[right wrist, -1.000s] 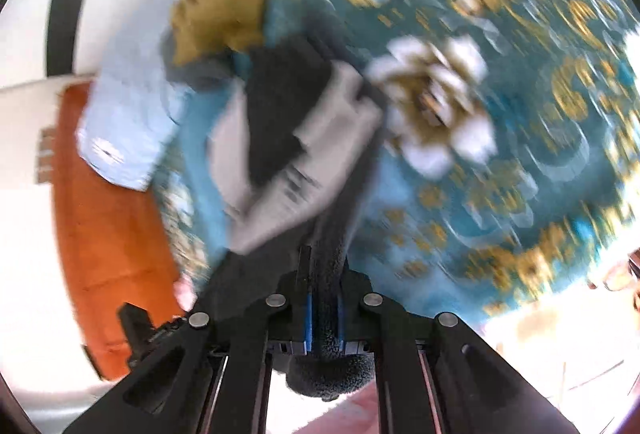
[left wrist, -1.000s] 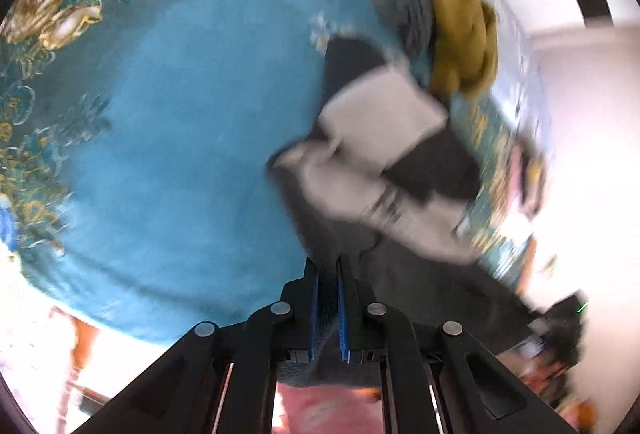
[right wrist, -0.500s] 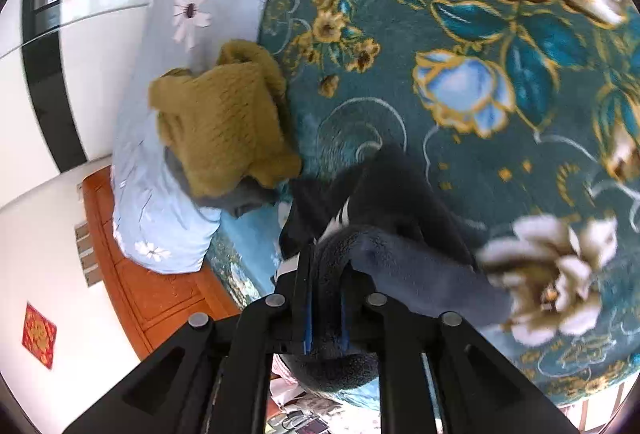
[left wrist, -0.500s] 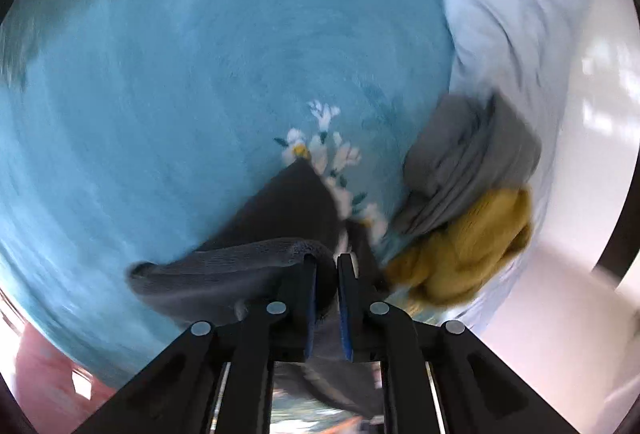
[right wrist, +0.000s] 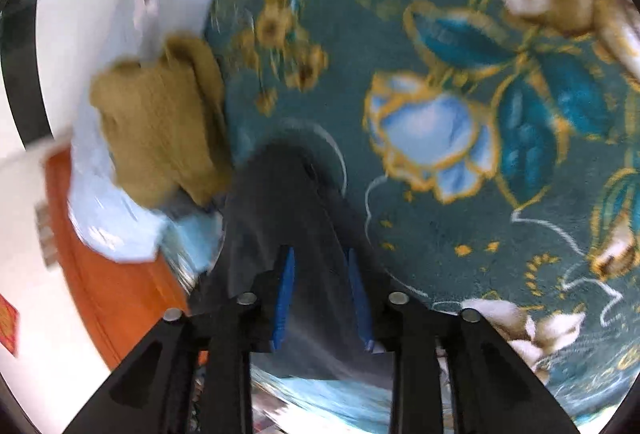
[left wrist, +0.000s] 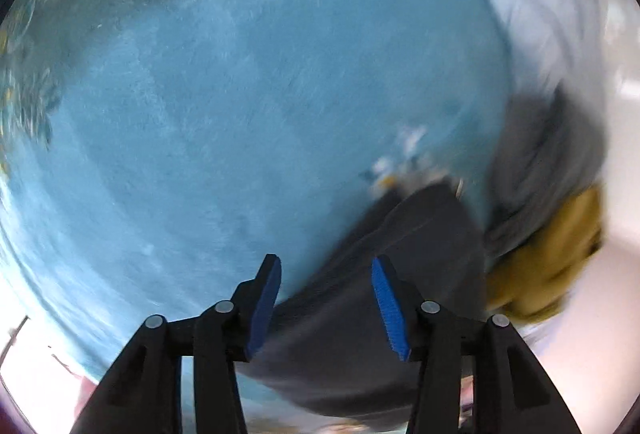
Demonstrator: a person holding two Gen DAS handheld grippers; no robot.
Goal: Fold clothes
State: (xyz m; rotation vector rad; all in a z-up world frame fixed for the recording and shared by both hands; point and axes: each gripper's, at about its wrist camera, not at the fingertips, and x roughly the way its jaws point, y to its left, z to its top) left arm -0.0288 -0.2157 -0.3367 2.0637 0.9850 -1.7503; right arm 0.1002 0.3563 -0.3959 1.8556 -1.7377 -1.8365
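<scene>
A dark grey garment [left wrist: 404, 266] lies folded on the teal floral bedspread [left wrist: 224, 106]. My left gripper [left wrist: 326, 304] is open and empty just above the garment's near left edge. In the right wrist view the same garment [right wrist: 288, 202] runs from under my right gripper [right wrist: 320, 294], which is open with its blue pads apart over the cloth. A mustard knitted garment [right wrist: 160, 130] and a grey garment [left wrist: 548, 162] lie bunched beside it.
A pale blue flowered pillow [right wrist: 108, 218] lies along the bed's head end, under the mustard garment [left wrist: 548, 258]. An orange wooden bed frame [right wrist: 104, 266] and white wall are beyond it. The bedspread [right wrist: 480, 114] stretches away on the other side.
Both grippers held the dark garment shut, carried its edge over toward the pillow end, and have now opened and let go. The garment lies folded on the bedspread.
</scene>
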